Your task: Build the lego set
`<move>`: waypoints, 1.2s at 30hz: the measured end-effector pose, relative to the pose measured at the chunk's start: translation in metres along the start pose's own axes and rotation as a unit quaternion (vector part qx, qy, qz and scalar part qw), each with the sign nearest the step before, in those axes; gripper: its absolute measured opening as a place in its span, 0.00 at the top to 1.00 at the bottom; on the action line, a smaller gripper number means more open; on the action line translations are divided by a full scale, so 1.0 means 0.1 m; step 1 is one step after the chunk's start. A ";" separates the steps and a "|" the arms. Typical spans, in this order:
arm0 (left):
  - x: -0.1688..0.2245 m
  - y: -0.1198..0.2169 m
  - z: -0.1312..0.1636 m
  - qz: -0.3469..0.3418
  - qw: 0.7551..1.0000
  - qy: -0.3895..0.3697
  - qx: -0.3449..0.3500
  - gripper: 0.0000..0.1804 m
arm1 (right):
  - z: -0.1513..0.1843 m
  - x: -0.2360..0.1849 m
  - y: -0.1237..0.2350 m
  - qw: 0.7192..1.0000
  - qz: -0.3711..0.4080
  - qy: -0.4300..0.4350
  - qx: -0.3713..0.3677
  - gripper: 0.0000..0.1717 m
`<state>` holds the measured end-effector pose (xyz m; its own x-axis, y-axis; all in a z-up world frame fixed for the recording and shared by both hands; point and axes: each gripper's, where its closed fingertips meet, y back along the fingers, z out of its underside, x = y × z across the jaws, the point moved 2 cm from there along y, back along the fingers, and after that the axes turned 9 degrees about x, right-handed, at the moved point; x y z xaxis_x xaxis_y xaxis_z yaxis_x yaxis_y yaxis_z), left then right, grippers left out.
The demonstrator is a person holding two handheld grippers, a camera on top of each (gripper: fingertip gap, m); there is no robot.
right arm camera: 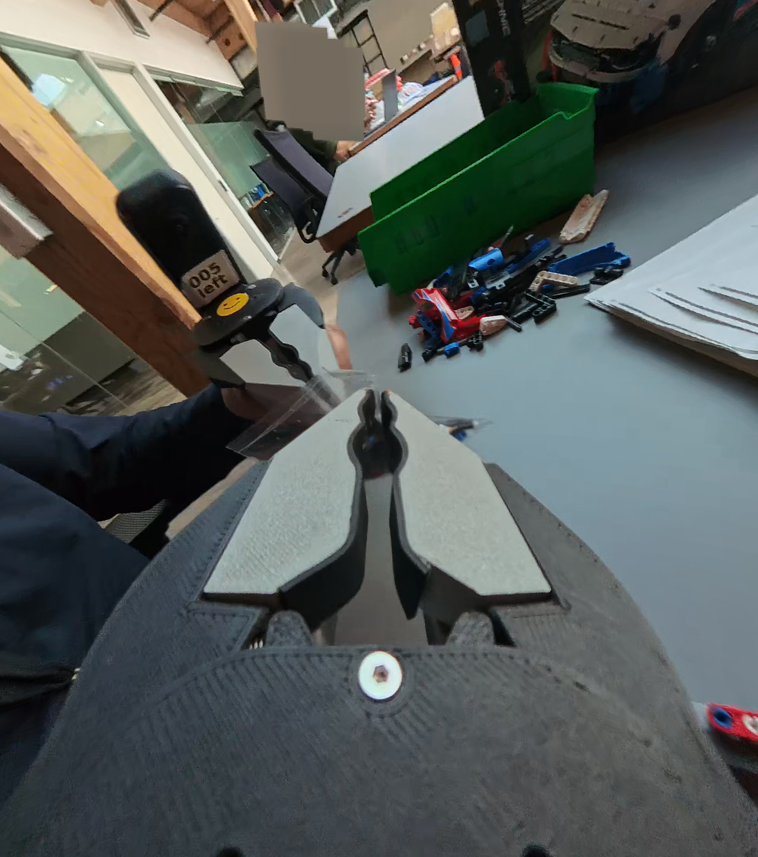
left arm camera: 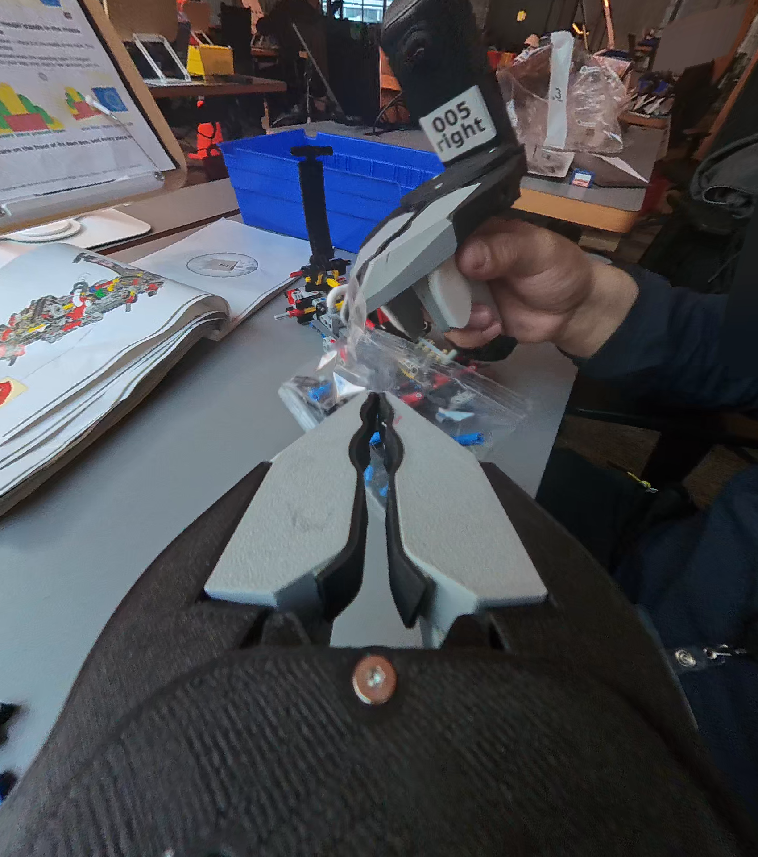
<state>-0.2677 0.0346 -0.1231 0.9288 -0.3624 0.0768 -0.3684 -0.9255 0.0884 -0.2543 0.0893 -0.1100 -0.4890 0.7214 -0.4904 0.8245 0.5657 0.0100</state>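
A clear plastic bag of small blue, red and black Lego parts hangs over the grey table. My left gripper is shut on the bag's near edge. My right gripper comes in from the upper right and pinches the bag's top edge. In the right wrist view my right gripper is shut on the bag, and my left gripper pinches the same bag just to the left. A partly built Lego model with a tall black column stands behind the bag.
An open instruction booklet lies at the left, with a blue bin and a display stand with a sheet behind. A green bin, a pile of loose pieces and a red beam are on the table. Only a small space, under 4 cm, lies between the two pairs of fingers. From either gripper's tips it is about 25 centimeters to the partly built Lego model.
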 end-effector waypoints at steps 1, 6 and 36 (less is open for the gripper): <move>-0.02 0.01 0.00 -0.003 1.000 0.002 -0.002 1.00 | -0.01 0.06 0.03 1.000 0.021 0.007 -0.006 1.00; -0.17 0.04 0.07 -0.032 0.999 0.021 -0.017 1.00 | -0.02 0.13 0.15 0.994 0.081 0.060 -0.042 0.98; -0.09 0.16 -0.03 0.008 0.999 0.001 -0.047 1.00 | 0.31 -0.26 -0.03 0.977 -0.040 0.179 -0.105 1.00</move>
<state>-0.2820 0.0234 -0.1190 0.9229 -0.3765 0.0803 -0.3849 -0.9054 0.1793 -0.2352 0.0562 -0.1238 -0.6489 0.7435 -0.1613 0.7209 0.6687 0.1819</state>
